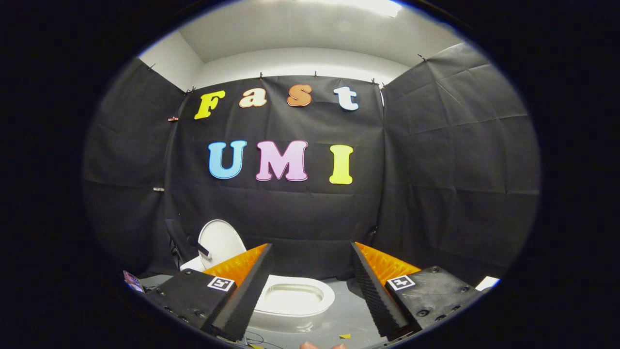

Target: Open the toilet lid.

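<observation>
**Lid up, gripper clear of the bowl**

Gripper view: the gripper (310, 286) hangs above and in front of the toilet (295, 303), its fingers (242, 300) spread wide with nothing between them. Beyond them, low against the black booth wall (436, 169), the toilet lid (220, 242) stands upright, tipped back behind the seat ring (327, 295), with the oval bowl opening plainly exposed. By the look of it, the opening is done or very nearly so. If anything remains, it's a check that the lid leans past vertical and rests; I'd nudge its front face gently with one finger rather than pinch the thin edge, since a smooth lid could slip out of a pinch and drop shut.

The lid and seat read as glossy white, hard and rounded. The inner faces of the fingers are ridged, saw-toothed, likely grippy. The floor (348, 315) is flat pale grey, and the wall cloth is matte and creased.
</observation>
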Demonstrator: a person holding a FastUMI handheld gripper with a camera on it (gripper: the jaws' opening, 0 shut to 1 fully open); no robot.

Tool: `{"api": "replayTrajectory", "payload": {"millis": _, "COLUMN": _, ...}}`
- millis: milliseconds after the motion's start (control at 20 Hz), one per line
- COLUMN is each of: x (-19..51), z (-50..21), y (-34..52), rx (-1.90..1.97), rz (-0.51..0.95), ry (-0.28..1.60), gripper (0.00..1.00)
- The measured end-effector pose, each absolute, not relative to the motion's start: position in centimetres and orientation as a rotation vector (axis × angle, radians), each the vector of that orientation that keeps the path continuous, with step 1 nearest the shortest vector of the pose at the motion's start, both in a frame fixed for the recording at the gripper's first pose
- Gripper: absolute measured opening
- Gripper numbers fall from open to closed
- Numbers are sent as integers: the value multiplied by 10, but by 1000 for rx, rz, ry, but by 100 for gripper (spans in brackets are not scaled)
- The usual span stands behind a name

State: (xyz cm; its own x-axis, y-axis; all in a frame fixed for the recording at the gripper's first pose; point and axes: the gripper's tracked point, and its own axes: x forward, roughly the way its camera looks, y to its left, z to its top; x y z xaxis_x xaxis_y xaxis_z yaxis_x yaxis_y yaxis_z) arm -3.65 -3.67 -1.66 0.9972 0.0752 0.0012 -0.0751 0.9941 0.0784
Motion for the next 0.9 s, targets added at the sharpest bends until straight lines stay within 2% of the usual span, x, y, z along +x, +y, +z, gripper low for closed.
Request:
{"api": "replayTrajectory", "payload": {"millis": 400, "x": -44, "z": -31, "y": -26, "rx": -11, "rz": 118, "ry": 16, "gripper": 99}}
{"api": "replayTrajectory", "payload": {"millis": 900, "x": -52, "z": -18, "y": -46, "rx": 62, "rz": 69, "ry": -20, "gripper": 99}}
